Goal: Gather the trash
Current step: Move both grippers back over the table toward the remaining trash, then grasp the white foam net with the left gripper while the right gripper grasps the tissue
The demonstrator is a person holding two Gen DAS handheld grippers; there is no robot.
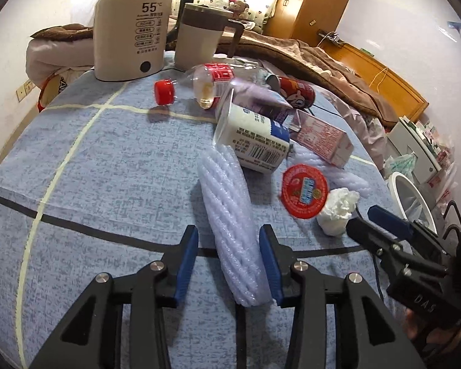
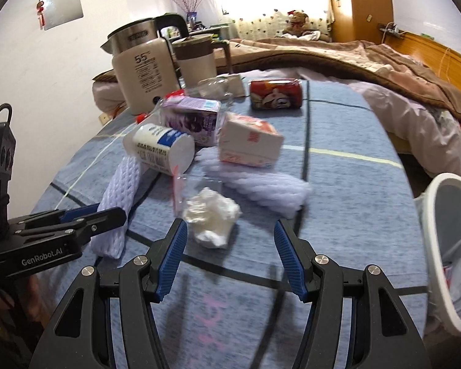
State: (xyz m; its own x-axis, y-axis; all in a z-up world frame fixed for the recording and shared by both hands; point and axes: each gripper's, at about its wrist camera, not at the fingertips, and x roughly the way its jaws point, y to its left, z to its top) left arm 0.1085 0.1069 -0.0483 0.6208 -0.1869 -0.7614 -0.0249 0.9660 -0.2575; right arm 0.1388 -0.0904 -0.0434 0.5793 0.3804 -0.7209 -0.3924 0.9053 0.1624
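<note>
— What does only the left wrist view show?
— A round red foil lid (image 1: 304,191) beside the crumpled white tissue (image 1: 338,212). The left gripper (image 1: 229,264) clenches the ribbed white foam net sleeve (image 1: 227,215).
— And the right?
— The right gripper (image 2: 230,250) stands released, the tissue (image 2: 210,215) just ahead between its blue ridged pads, near the blue tablecloth's (image 2: 353,184) front edge.

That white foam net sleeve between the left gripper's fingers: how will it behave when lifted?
The foam net sleeve looks like soft open mesh, so it will probably squash under the left hand-held gripper rather than resist. It likely weighs almost nothing. Being long and held near one end, the far end may droop or swing, and could brush the lying white bottle.
</note>
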